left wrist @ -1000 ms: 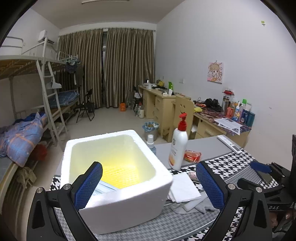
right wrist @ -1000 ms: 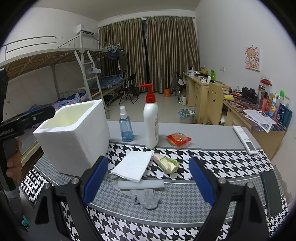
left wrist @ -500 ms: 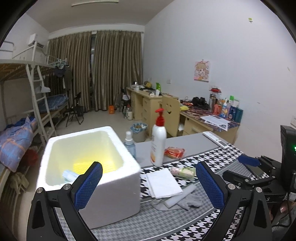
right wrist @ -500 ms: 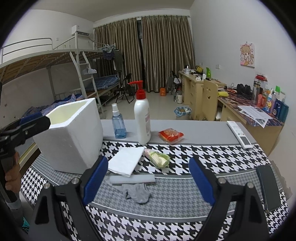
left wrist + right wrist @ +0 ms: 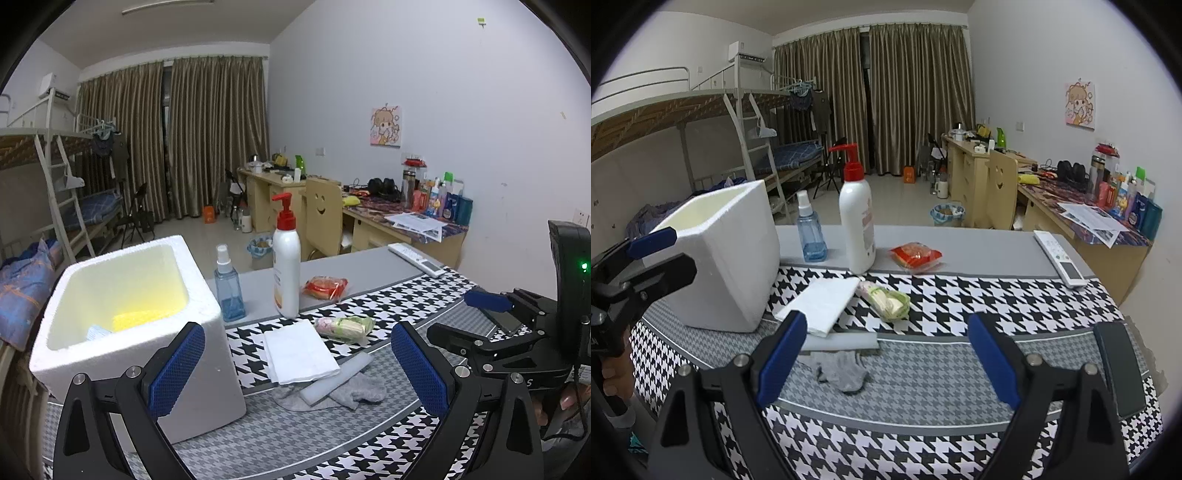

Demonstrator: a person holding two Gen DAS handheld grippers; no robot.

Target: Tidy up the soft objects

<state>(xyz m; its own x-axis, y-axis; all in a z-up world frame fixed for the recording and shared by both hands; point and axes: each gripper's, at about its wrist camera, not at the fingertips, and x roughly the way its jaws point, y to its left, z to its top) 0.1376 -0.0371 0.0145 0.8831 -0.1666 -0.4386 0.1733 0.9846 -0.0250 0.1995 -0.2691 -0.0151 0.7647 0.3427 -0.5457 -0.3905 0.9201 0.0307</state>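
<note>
A white foam box [image 5: 122, 317] [image 5: 727, 258] stands at the table's left with a yellow sponge [image 5: 142, 317] and a pale blue item inside. A folded white cloth [image 5: 299, 350] [image 5: 822, 302], a white foam strip [image 5: 336, 378] [image 5: 842, 341], a grey sock [image 5: 354, 393] [image 5: 842, 371] and a green-wrapped soft packet [image 5: 345, 326] [image 5: 888, 299] lie to its right. My left gripper [image 5: 295, 369] is open and empty, above the table beside the box. My right gripper [image 5: 886, 358] is open and empty, above the sock.
A white pump bottle [image 5: 286, 266] [image 5: 856, 221], a blue spray bottle [image 5: 229, 288] [image 5: 810, 232] and a red snack packet [image 5: 325, 286] [image 5: 916, 254] stand behind the cloths. A remote [image 5: 1058, 256] and a dark phone [image 5: 1119, 373] lie at the right.
My left gripper has drawn back from over the box and swung right, so the cloths now show between its fingers. My right gripper has moved a little closer to the sock.
</note>
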